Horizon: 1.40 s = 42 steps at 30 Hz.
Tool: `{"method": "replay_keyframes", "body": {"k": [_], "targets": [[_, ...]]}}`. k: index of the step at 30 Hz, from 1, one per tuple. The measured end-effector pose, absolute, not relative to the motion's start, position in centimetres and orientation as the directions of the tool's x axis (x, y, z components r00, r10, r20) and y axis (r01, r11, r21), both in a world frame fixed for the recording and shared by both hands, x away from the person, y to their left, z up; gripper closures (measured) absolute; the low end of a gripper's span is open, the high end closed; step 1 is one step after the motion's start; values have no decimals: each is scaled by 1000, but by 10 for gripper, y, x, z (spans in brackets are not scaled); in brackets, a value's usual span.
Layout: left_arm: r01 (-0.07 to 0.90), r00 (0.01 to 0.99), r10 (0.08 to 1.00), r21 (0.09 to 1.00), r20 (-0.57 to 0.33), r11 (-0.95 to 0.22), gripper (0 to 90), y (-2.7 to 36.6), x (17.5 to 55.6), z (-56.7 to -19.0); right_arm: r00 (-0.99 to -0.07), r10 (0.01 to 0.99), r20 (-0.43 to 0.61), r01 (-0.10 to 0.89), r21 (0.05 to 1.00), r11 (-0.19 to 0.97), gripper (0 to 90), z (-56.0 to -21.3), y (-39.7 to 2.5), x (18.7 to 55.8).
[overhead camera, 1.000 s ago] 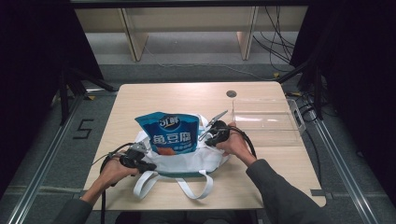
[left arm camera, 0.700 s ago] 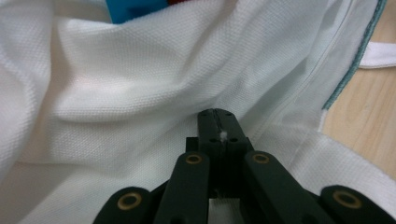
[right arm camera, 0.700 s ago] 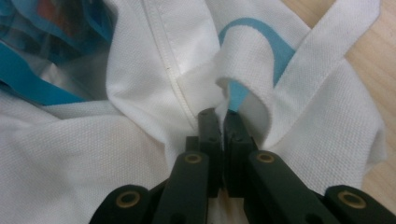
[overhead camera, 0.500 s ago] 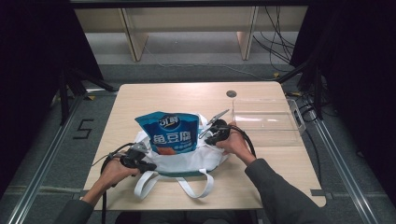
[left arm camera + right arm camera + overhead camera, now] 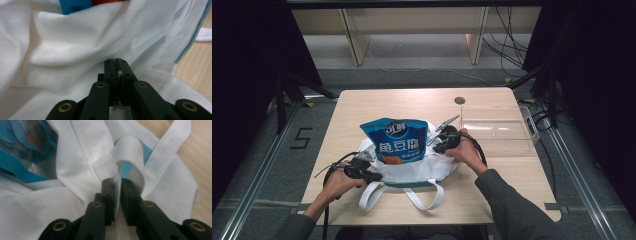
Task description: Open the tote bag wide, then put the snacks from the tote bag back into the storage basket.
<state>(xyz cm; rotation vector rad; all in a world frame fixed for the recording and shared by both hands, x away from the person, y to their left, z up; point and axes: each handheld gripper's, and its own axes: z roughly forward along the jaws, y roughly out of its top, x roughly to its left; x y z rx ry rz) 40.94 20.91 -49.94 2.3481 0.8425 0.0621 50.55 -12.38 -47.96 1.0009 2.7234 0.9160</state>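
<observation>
On the wooden table, seen from the high view, a clear plastic box stands at the far right side and a white cloth bag lies near the person's edge, its two strap handles looped toward the person. A blue snack pouch with white lettering sticks up out of the bag's mouth, most of it above the cloth. The left gripper sits at the bag's left edge and the right gripper at its right edge, each held in a hand.

The gripper views add what the high view cannot resolve. In the left gripper view, the left gripper has its jaws pressed together on a fold of the bag's woven cloth, with the bag's teal-trimmed hem and bare wood off to the right. In the right gripper view, the right gripper pinches the cloth beside a seam, where a strap curls over, the pouch's glossy blue film at upper left.
</observation>
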Motion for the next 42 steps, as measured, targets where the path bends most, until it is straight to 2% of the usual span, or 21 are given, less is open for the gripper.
{"method": "replay_keyframes", "body": {"k": [4, 8, 9, 10, 11, 17, 19, 22, 24, 25, 29, 33, 36, 37, 40, 42], "targets": [[548, 795, 591, 576, -135, -607, 757, 210, 406, -488, -783, 616, 91, 537, 600, 594, 671, -469, -129, 502], [558, 783, 602, 608, -159, -565, 651, 216, 399, -475, -762, 636, 120, 560, 616, 554, 630, -460, -135, 498], [559, 779, 606, 615, -160, -556, 626, 217, 396, -471, -775, 621, 113, 539, 631, 558, 618, -458, -138, 499], [534, 794, 595, 608, -123, -587, 613, 220, 396, -467, -778, 616, 123, 538, 636, 552, 604, -457, -139, 498], [554, 768, 627, 631, -133, -544, 583, 219, 392, -465, -798, 592, 113, 515, 638, 572, 590, -454, -141, 499], [535, 769, 630, 646, -107, -544, 414, 223, 377, -452, -783, 612, 113, 529, 639, 558, 514, -444, -142, 493], [538, 758, 643, 663, -110, -520, 387, 224, 370, -449, -795, 600, 87, 502, 651, 570, 489, -440, -143, 494], [527, 738, 668, 701, -96, -481, 370, 228, 362, -445, -770, 632, 86, 522, 655, 546, 468, -435, -142, 491], [528, 722, 685, 716, -97, -456, 355, 232, 357, -442, -785, 612, 96, 515, 651, 557, 464, -430, -143, 488], [518, 729, 680, 716, -83, -468, 348, 235, 356, -441, -791, 606, 82, 494, 669, 555, 458, -431, -144, 488], [533, 704, 706, 716, -79, -452, 289, 242, 349, -440, -771, 631, 83, 517, 660, 545, 440, -428, -145, 484], [547, 668, 739, 731, -88, -408, 242, 247, 342, -442, -801, 592, 85, 489, 664, 566, 423, -425, -146, 483], [532, 657, 751, 744, -61, -405, 225, 250, 338, -443, -795, 601, 88, 495, 668, 556, 415, -425, -146, 482], [536, 650, 757, 750, -73, -387, 217, 250, 337, -444, -780, 620, 79, 508, 659, 555, 413, -425, -147, 482], [547, 640, 764, 747, -81, -379, 209, 251, 334, -446, -811, 581, 68, 474, 658, 585, 408, -423, -149, 483], [548, 630, 771, 756, -91, -358, 196, 251, 331, -447, -800, 596, 72, 489, 654, 577, 405, -422, -148, 480]]}}
